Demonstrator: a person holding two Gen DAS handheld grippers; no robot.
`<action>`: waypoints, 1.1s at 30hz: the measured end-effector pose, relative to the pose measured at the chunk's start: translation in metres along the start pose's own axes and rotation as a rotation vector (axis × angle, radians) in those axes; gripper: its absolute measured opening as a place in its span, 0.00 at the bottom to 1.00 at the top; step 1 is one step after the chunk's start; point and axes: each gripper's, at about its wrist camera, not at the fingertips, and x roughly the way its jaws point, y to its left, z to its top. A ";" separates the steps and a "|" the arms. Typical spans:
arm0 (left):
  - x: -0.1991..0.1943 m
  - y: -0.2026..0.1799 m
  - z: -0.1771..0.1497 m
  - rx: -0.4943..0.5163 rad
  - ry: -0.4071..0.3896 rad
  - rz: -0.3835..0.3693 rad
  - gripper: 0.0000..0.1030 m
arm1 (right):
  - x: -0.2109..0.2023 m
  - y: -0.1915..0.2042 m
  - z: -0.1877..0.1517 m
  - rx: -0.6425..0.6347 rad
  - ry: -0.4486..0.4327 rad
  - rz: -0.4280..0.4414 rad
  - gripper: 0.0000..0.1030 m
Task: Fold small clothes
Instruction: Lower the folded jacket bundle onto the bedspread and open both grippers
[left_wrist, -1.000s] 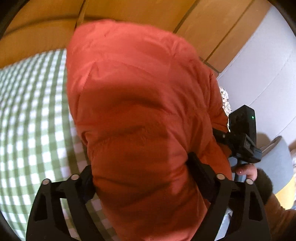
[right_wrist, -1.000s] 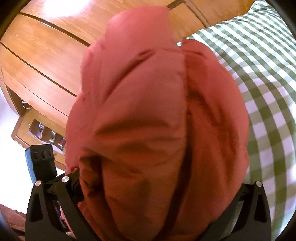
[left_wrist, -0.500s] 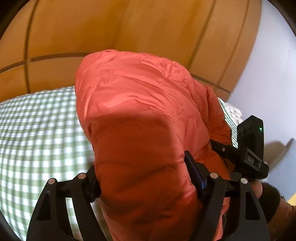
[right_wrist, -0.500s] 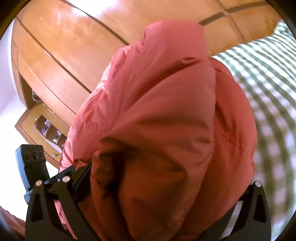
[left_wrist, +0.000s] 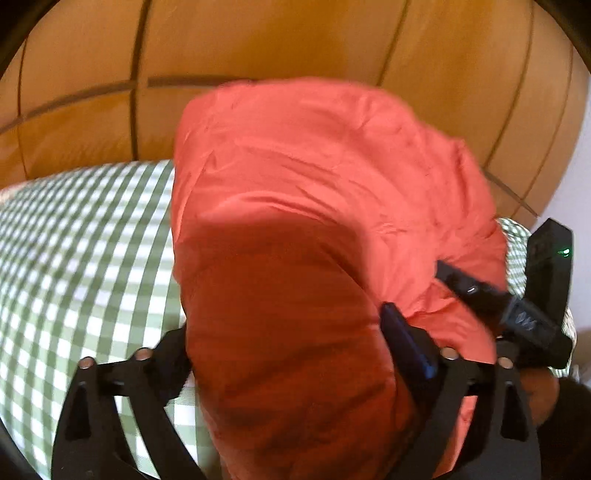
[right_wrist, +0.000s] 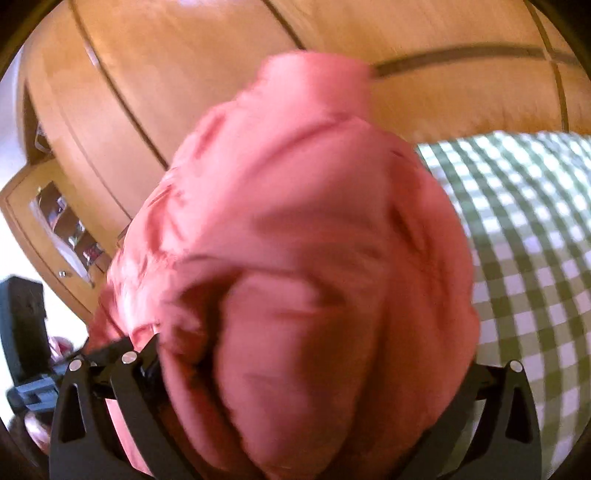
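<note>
The left tongs (left_wrist: 291, 354) stand wide with a bulky fold of the orange-red padded jacket (left_wrist: 325, 229) bulging up between them; their jaws have just been opening further, and the fabric so covers the pads that I cannot tell whether they press on it; the right tongs (right_wrist: 306, 354) likewise straddle a thick bundle of the same jacket (right_wrist: 295, 240), their fingers buried in cloth on both sides, so whether they clamp it or merely stand around it cannot be told; the right wrist view is blurred. The jacket is quilted and puffy, gathered into a rounded mass that fills the middle of both views, over the bed (left_wrist: 81, 251), whose cover is a green-and-white check; whether the lower part rests on the cover is hidden. In the left wrist view the right tongs' black body (left_wrist: 546, 280) shows at the right edge, touching the jacket, with a small green light lit on it; a faint marking on its side is too blurred to read; no label shows on the jacket. Behind the bed stands a wooden wardrobe (right_wrist: 155, 74) with dark seams; at the left of the right wrist view is a small glazed wooden cabinet (right_wrist: 62, 229).
</note>
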 end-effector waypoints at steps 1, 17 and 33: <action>-0.003 -0.002 -0.004 0.005 -0.017 0.006 0.92 | -0.004 0.002 -0.002 -0.011 0.000 -0.014 0.98; -0.036 -0.044 -0.036 0.114 -0.074 0.180 0.97 | -0.023 0.034 0.056 -0.231 -0.075 -0.477 0.98; -0.015 -0.039 -0.026 0.120 0.035 0.199 0.97 | -0.043 0.000 0.034 -0.112 -0.085 -0.513 0.98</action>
